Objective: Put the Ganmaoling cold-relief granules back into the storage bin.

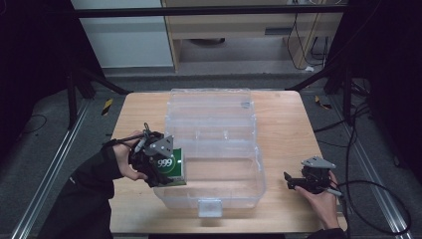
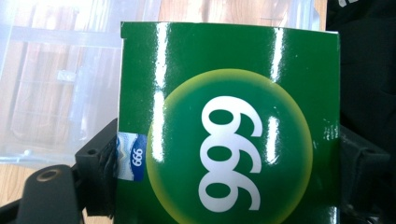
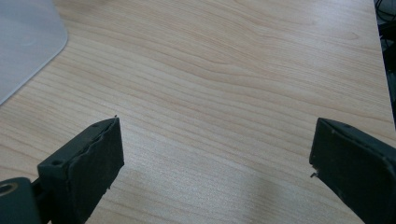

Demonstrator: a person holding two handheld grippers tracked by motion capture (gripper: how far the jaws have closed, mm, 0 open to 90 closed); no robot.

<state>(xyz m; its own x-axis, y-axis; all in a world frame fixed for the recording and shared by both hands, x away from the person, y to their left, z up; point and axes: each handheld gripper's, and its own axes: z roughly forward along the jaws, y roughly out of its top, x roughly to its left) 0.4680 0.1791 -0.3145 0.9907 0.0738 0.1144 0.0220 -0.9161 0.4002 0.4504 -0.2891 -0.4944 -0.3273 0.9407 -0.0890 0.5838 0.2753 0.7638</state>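
Green glossy cardboard box marked "999" [image 2: 229, 135] sits clamped between your left gripper's [image 1: 158, 160] fingers.
You hold it over the clear plastic bin's [image 1: 249, 186] left rim; your right gripper [image 3: 212, 177] rests open-fingered above the wooden table [image 3: 233, 70].

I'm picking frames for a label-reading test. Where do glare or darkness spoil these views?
Left gripper view: white glare streaks run down the glossy green box, though its 999 stays readable. High view: the surroundings are dark, the wooden table evenly lit, and the clear bin gives faint reflections. Right gripper view: even light, sharp wood grain, with a soft shadow between the right gripper fingers.
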